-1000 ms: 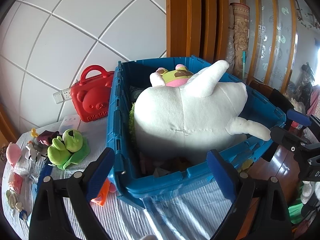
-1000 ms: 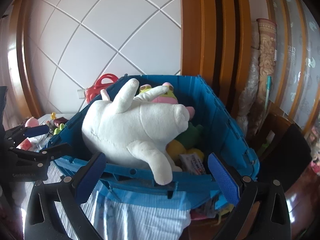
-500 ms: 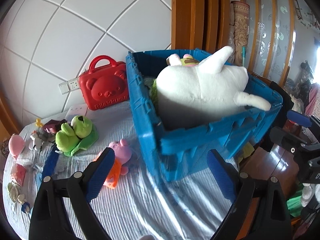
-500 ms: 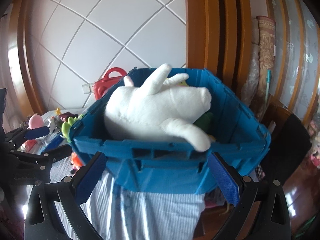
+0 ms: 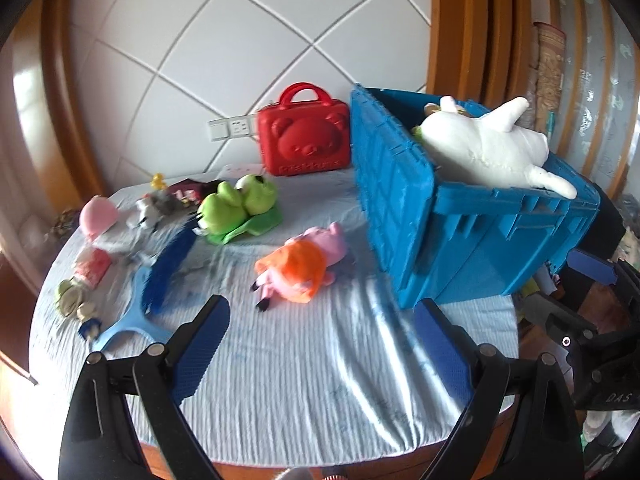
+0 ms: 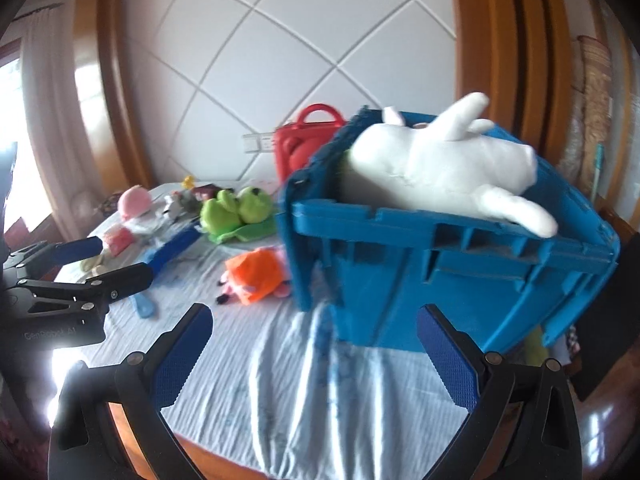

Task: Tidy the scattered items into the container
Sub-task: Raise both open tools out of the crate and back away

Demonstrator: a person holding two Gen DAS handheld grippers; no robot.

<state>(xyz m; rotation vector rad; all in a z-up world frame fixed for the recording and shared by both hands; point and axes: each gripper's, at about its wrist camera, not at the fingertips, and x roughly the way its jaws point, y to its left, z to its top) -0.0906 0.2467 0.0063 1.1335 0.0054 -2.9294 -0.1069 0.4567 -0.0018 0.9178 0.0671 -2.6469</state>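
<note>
Grippers: left gripper (image 5: 322,344) and right gripper (image 6: 314,354) both gape wide, nothing between the pads.
Cloth: pale striped tablecloth (image 5: 304,376) beneath them.
Middle: pig plush (image 5: 300,268) in orange lies just left of the blue crate (image 5: 480,248).
Crate: white plush (image 5: 484,148) heaped inside, one limb over the rim.
Far: frog plush (image 5: 240,208), red bear case (image 5: 306,142) by the wall.
</note>
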